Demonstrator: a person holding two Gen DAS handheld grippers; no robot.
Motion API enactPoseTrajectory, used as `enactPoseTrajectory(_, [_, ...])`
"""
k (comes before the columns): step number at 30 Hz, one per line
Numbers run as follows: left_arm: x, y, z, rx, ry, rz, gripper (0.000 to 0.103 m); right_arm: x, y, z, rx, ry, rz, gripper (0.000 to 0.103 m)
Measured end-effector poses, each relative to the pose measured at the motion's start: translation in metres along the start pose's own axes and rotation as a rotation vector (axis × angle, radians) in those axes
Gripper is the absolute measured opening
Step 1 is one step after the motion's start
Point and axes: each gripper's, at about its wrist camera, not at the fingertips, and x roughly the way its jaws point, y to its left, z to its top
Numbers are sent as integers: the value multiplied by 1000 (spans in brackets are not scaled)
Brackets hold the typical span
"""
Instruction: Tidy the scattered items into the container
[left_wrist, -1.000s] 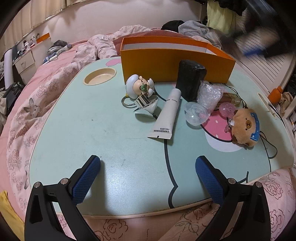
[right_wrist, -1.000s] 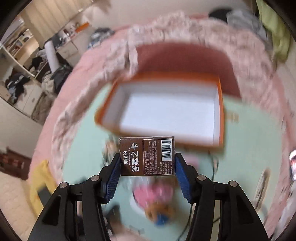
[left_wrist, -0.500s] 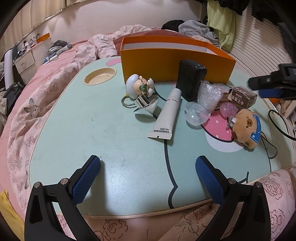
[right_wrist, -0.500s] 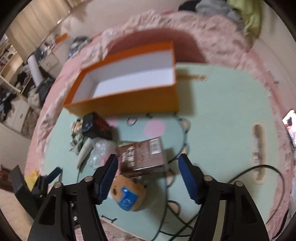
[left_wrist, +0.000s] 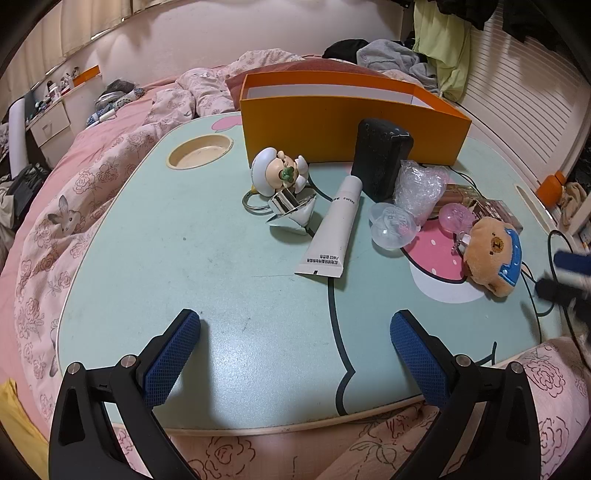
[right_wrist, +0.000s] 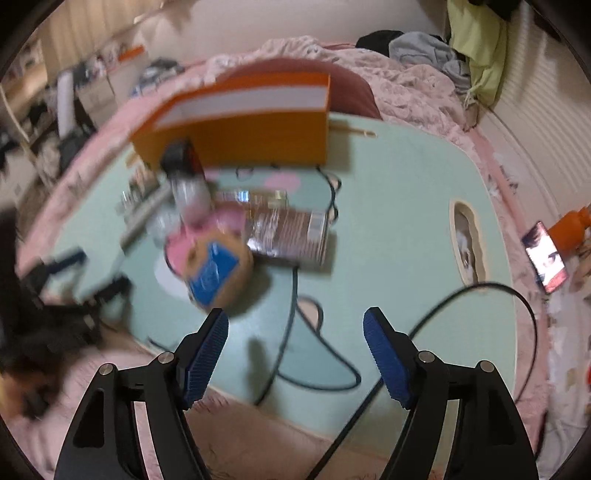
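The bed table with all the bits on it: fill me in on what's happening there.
A person with a claw in each hand is tidying clutter into the orange box. Both claws are open and empty. The right claw, jaws just opened, hangs above the table edge near the bear plush and the brown box lying flat. The left claw hovers at the near edge. The tube also waits outside.

The left gripper (left_wrist: 295, 343) is hovering over the table's near edge, jaws gaping and empty. The right gripper (right_wrist: 295, 350), also empty, has just been opening.
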Motion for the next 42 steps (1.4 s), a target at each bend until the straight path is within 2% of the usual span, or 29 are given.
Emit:
enactPoseTrajectory(6, [0,-1,-1,1,2,2,103,8,25,-16,-85,-38,-78,76])
enactPoseTrajectory(8, [-1,-1,-1,0,2,2,103,9,23,-18,-50,-58,-90,82])
enactPoseTrajectory(10, [0,-1,-1,-1,2,1,103,13,16,-19,0,-68,-91,99])
enactPoseTrajectory(11, [1,-1,-1,-1,1,1,103,17,13,-18,24,-60,-62,103])
enactPoseTrajectory(13, [1,-2,-1,3,-1,5,103,21,8,-16,37,-68,-31,103])
enactPoseTrajectory(42, [2,0,0,3,-4,4,103,24,10,-16,35,-68,-28,103])
